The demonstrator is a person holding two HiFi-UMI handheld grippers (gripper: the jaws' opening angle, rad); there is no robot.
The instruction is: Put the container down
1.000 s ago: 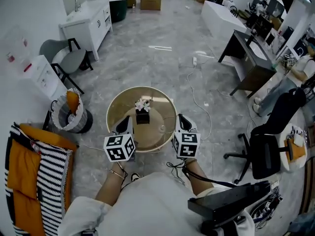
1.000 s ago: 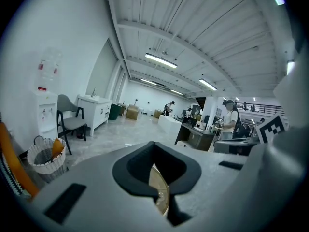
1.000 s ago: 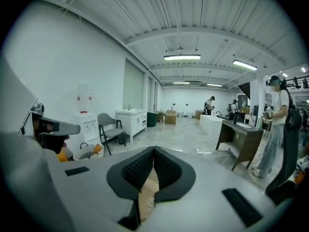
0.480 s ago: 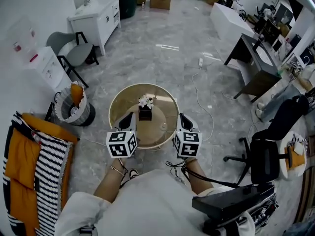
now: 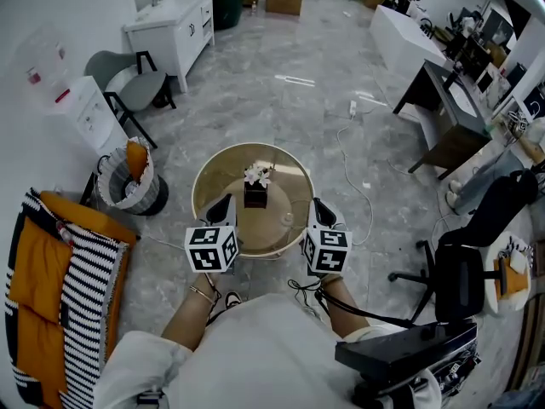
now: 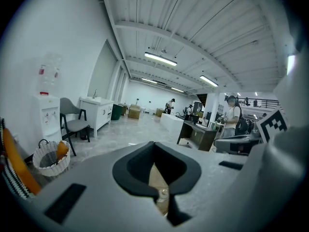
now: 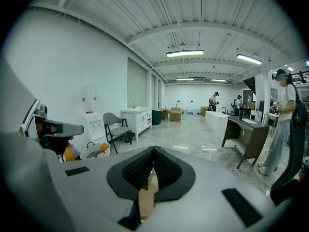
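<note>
Round surface [image 5: 289,181] had the flower container [image 5: 255,195] standing on it, left gripper [image 5: 226,201] and right gripper [image 5: 318,204] nearby, jaws closed, empty.

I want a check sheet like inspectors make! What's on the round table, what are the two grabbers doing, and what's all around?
Surface: round tan table on a grey floor.
Job's things: black container with white flowers, upright on the table, touching neither gripper.
Clutter: one small clear thing on the table, too small to tell.
Grippers: left gripper and right gripper both shut and empty, over the table's near rim.
Cables: white cable along the floor; black cable below the right gripper.
Surroundings: woven basket, grey chair, black office chair, dark desk.
</note>
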